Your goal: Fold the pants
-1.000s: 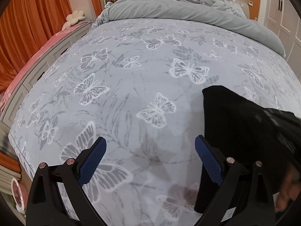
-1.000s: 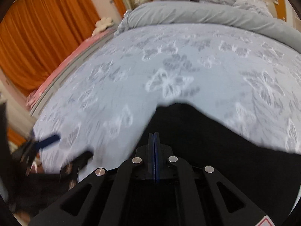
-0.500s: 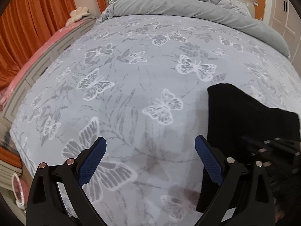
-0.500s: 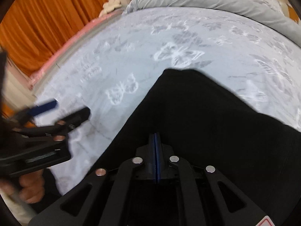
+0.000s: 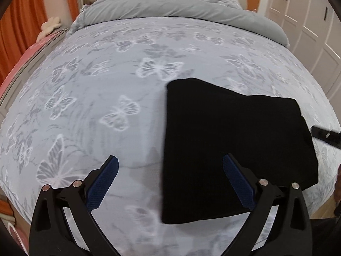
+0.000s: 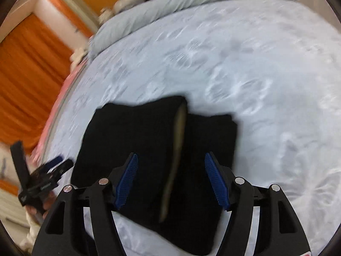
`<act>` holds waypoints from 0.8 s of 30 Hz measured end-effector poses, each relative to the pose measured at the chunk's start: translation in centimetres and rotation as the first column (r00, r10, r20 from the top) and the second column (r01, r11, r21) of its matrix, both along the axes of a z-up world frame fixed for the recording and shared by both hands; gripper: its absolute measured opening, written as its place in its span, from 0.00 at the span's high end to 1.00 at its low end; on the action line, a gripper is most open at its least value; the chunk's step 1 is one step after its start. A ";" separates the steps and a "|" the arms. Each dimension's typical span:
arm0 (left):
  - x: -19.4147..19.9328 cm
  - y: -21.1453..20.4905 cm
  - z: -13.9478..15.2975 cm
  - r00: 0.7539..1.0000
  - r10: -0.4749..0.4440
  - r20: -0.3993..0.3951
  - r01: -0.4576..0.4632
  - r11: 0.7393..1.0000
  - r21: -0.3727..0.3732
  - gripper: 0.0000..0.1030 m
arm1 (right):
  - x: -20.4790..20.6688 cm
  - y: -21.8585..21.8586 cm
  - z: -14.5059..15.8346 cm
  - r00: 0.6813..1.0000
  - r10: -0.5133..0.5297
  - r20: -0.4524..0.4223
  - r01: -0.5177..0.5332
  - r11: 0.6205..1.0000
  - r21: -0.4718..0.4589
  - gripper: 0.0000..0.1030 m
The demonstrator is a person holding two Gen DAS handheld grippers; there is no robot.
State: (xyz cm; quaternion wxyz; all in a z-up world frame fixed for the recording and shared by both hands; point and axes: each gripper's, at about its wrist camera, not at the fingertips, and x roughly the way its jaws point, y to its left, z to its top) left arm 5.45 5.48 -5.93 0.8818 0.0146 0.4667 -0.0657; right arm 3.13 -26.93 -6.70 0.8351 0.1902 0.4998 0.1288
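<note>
Both my grippers, left (image 5: 169,181) and right (image 6: 171,179), gape empty. Pants (image 5: 230,140) folded ahead: soft, limp, light. I'd pinch a doubled edge, not mid-panel.

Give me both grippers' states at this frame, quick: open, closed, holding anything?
Left gripper: open, holding nothing, fingers above the bedspread.
Right gripper: open, holding nothing, over the folded black pants.

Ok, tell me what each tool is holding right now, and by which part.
Nothing. The left tool and right tool are both open; the pants lie loose on the bed.
</note>
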 end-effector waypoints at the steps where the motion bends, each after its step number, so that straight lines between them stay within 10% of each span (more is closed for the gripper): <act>1: 0.0 -0.4 0.0 1.000 -0.007 -0.001 0.007 1.000 0.000 0.07 | 0.1 0.9 -0.5 1.000 0.019 -0.017 -0.019 1.000 -0.014 0.30; 6: 0.1 -3.4 -0.6 0.998 -0.055 -0.006 0.055 0.998 0.032 0.06 | 0.2 4.9 -2.6 0.997 0.064 -0.034 -0.068 0.986 -0.151 0.26; 10: 0.0 -4.8 -0.6 0.996 -0.086 0.000 0.086 0.995 0.043 0.06 | -0.1 5.5 -1.0 0.996 0.080 0.041 -0.072 0.985 -0.160 0.86; 15: -0.4 -4.6 0.5 0.995 -0.101 0.025 0.100 0.995 0.019 0.05 | -2.4 3.2 3.3 0.991 0.092 0.095 -0.079 0.988 -0.131 0.86; 19: -0.4 -4.9 -0.7 0.994 -0.107 -0.004 0.107 0.993 0.058 0.05 | -1.7 1.6 -2.3 0.995 0.068 -0.078 -0.080 0.983 -0.165 0.80; 24: -0.4 -5.2 -2.0 0.993 -0.104 -0.056 0.107 0.993 0.059 0.05 | -2.1 -0.7 -0.3 1.000 0.012 -0.021 -0.013 0.998 -0.062 0.62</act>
